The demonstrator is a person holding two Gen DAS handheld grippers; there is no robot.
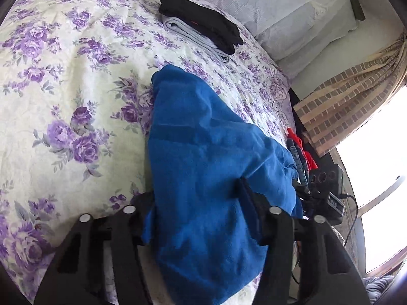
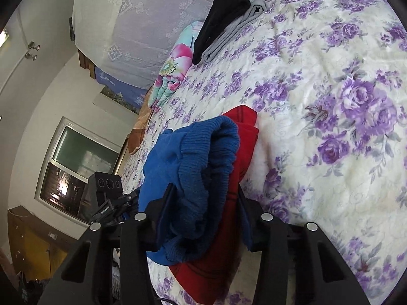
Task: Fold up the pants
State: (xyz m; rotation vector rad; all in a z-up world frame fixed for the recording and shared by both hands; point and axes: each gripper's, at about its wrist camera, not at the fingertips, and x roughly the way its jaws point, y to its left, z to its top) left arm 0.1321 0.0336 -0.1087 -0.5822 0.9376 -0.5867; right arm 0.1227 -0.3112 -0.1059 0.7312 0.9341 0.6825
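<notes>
The soft, limp blue fleece pants (image 1: 203, 157) are lying across the floral bed (image 1: 76, 89). Both grippers' fingers are clamping the fabric: left gripper (image 1: 198, 203), right gripper (image 2: 203, 198) at the ribbed waistband, probably the firmest hold.

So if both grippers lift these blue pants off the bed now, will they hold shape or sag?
The blue pants will probably sag: the fabric already drapes in soft folds over the left gripper. The ribbed waistband, bunched in the right gripper, looks stretchy and may slip. They seem light.
</notes>
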